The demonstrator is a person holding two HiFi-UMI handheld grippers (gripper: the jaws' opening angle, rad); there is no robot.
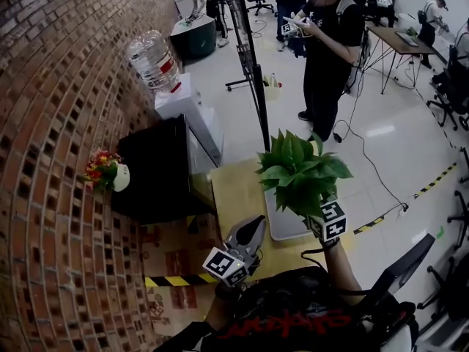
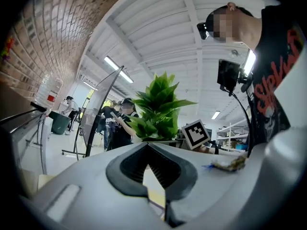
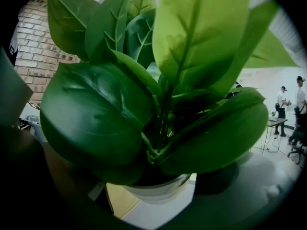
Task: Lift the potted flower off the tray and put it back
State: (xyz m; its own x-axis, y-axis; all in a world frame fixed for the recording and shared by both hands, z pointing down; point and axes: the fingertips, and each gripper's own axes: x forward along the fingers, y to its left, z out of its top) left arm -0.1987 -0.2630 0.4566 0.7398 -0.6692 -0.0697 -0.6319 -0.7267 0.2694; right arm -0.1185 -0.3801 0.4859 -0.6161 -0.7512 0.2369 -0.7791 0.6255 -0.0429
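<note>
A potted plant (image 1: 300, 171) with broad green leaves in a white pot (image 3: 160, 191) is held above the grey tray (image 1: 282, 226) on the wooden table (image 1: 234, 193). My right gripper (image 1: 311, 211) is shut on the pot, its fingertips hidden under the leaves; its marker cube (image 1: 331, 221) shows. In the right gripper view the leaves (image 3: 158, 80) fill the frame, with the tray (image 3: 158, 217) below the pot. My left gripper (image 1: 253, 231) is shut and holds nothing, at the table's near edge, left of the tray. The left gripper view looks past its tip (image 2: 147, 146) at the plant (image 2: 156, 109).
A brick wall (image 1: 51, 123) runs along the left. A black cabinet (image 1: 157, 174) bears a small flower pot (image 1: 106, 171). Behind it are a water dispenser (image 1: 187, 108) and a black pole stand (image 1: 253, 72). A person (image 1: 330, 50) stands beyond the table.
</note>
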